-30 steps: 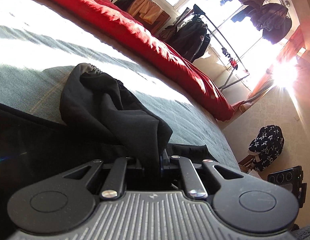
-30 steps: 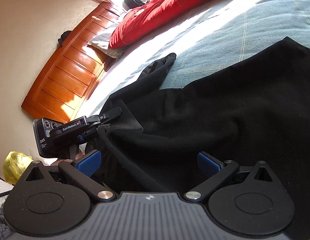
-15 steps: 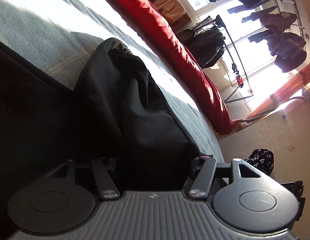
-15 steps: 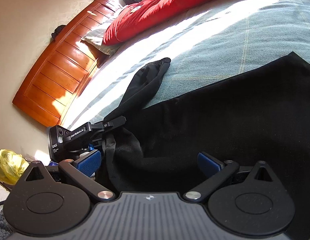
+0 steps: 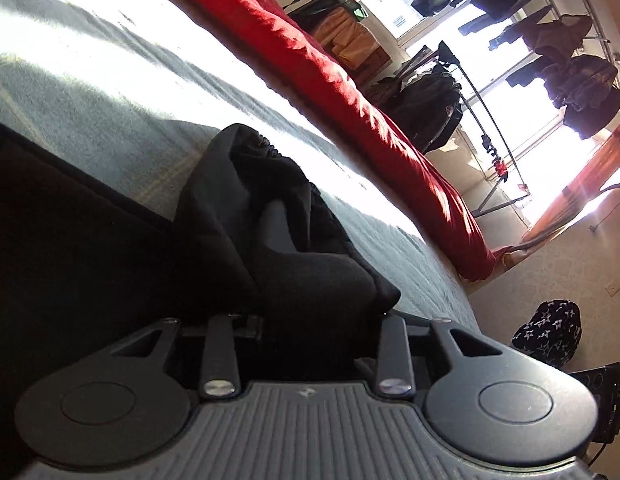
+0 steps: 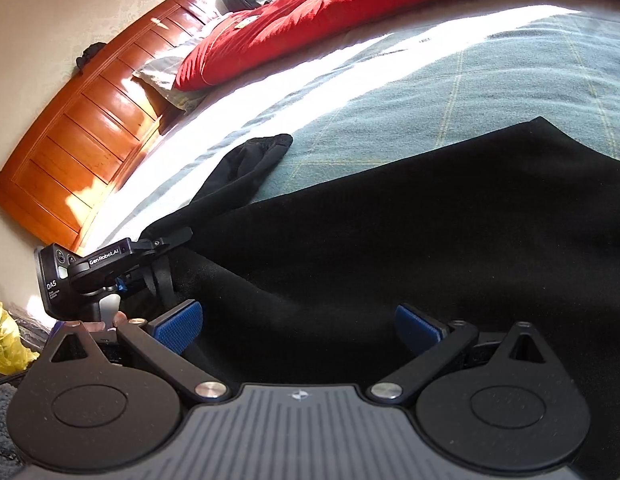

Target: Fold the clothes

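- Left tongs (image 5: pixel 310 320) sat low at the edge of the black garment (image 6: pixel 390 240); jaws had just been closing, cloth bunched between them, but the pads were hidden, so whether they clamped it I could not tell.
- Right tongs (image 6: pixel 297 324) stood apart over the cloth, holding nothing.
- Garment lay spread on the bed (image 6: pixel 430 92), sleeve (image 6: pixel 249 164) stretched ahead of the left tongs.
- Step, as judged: regripping the sleeve side for a fold.
- Next move would need a firm pinch, then carrying it inward.

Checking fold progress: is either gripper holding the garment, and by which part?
Right gripper: open, holding nothing. Left gripper: its jaws have just been closing with the black sleeve between them; a grip cannot be told.
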A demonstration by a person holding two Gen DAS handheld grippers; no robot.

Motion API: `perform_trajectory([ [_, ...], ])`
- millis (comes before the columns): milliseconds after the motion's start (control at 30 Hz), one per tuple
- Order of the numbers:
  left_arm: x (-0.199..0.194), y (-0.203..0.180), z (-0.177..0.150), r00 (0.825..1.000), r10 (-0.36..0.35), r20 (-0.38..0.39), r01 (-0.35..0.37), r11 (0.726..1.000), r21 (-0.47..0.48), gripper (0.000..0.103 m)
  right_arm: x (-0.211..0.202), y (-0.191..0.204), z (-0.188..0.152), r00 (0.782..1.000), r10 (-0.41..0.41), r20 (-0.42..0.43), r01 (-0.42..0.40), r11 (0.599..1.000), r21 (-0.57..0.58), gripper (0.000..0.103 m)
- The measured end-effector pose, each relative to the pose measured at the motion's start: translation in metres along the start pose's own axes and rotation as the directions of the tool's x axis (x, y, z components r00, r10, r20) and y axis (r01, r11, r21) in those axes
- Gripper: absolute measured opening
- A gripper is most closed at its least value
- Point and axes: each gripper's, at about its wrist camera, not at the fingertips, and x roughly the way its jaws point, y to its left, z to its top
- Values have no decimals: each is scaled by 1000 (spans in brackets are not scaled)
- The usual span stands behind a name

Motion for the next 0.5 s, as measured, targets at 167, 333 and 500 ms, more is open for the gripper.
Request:
perform_trajectory([
  [167,-9,-1,1,1000,-5,-23,5,1000,5,54,10,0,-7,1000,-6,-25,6,1000,-7,103],
  [333,-30,-10,3,995,69,-73,-62,994,91,69,16,7,-13,999,-7,-40,4,998,-66,103],
  [500,-56,-20,10,990,130,-59,-120,982,147,69,41,11,-5,999,-14,44,18,996,-90,103],
])
